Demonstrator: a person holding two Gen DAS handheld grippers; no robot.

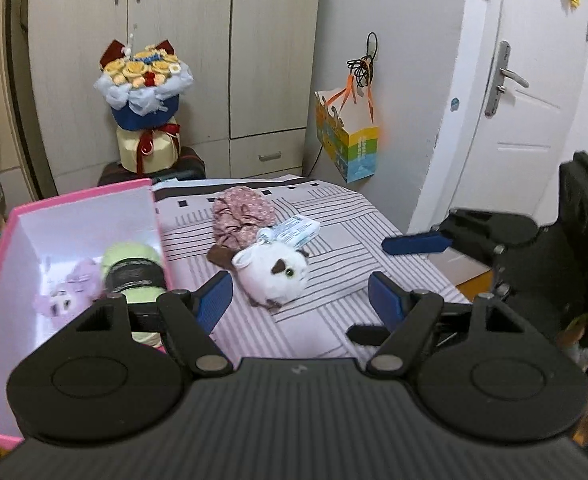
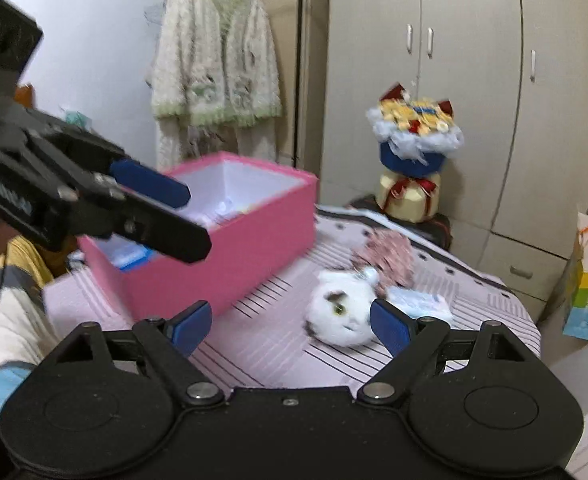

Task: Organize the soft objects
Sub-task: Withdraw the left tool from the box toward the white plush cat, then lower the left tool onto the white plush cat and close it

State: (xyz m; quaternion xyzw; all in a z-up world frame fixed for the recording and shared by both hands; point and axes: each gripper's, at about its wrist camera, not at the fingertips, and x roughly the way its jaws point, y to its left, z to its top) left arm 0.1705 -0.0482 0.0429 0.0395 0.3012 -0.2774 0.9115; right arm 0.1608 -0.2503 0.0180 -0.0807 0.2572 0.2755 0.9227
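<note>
A white plush cat (image 1: 272,274) lies on the striped bed, also in the right wrist view (image 2: 342,312). Behind it lie a pink floral cloth piece (image 1: 243,214) (image 2: 386,258) and a tissue pack (image 1: 296,230) (image 2: 422,304). A pink box (image 1: 78,208) (image 2: 254,236) stands at the left and holds a purple plush (image 1: 70,292) and a green plush (image 1: 134,268). My left gripper (image 1: 300,300) is open and empty just before the cat. My right gripper (image 2: 290,326) is open and empty, above the bed near the cat; it also shows in the left wrist view (image 1: 418,244).
A flower bouquet (image 1: 144,92) stands on a dark case beyond the bed, before the wardrobe (image 1: 198,40). A paper gift bag (image 1: 348,136) hangs on the wall at the right. A door (image 1: 534,80) is at far right. A cardigan (image 2: 214,56) hangs at the left.
</note>
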